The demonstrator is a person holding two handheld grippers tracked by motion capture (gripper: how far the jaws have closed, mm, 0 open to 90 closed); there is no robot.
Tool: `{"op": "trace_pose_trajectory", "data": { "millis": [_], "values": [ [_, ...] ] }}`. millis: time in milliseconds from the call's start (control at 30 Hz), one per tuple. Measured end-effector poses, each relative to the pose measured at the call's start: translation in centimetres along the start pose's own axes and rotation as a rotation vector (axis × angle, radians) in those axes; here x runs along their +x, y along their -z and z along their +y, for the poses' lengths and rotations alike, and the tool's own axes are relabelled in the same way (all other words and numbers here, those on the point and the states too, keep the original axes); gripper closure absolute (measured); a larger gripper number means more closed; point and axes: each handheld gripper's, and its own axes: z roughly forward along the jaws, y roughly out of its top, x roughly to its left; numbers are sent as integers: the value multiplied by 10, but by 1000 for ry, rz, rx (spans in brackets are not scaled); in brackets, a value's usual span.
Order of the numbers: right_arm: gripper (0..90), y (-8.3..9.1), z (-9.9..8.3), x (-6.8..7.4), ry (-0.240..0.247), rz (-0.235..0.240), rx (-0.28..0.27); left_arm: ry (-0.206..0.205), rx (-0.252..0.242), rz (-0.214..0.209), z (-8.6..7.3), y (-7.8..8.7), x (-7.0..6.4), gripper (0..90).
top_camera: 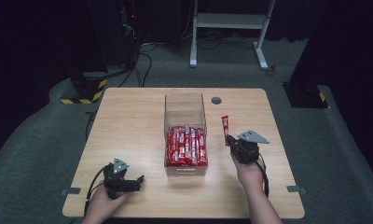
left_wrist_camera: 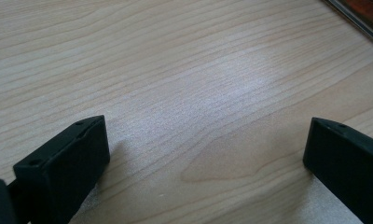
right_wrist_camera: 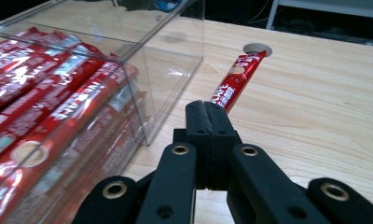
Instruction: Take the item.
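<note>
A clear plastic box (top_camera: 185, 109) stands mid-table with several red stick packets (top_camera: 187, 145) stacked in its near half. My right gripper (top_camera: 229, 139) is to the right of the box, shut on the near end of one red stick packet (top_camera: 225, 126) that points away from me. In the right gripper view the jaws press together on that packet (right_wrist_camera: 235, 79), with the box wall (right_wrist_camera: 170, 70) just to the left. My left gripper (top_camera: 137, 181) rests low at the front left of the table, open, and between its fingers (left_wrist_camera: 65, 163) there is nothing but bare wood.
The wooden table (top_camera: 128, 121) has a grey cable hole (top_camera: 216, 100) behind the box. Beyond the table are a white frame stand (top_camera: 229, 28) and dark equipment on grey carpet. Bare wood lies left of the box.
</note>
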Motion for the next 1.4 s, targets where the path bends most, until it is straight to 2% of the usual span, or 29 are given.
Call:
{"op": "trace_pose_trajectory", "data": {
  "millis": [367, 867, 1400],
  "values": [
    [900, -18, 0, -10, -1, -9, 43, 0, 0, 0, 0, 0, 0, 6],
    [900, -50, -12, -15, 0, -29, 141, 1, -1, -5, 0, 0, 0, 6],
    [896, -61, -24, -20, -25, -45, 192, -3, -1, -5, -1, 1, 0, 6]
  ]
}}
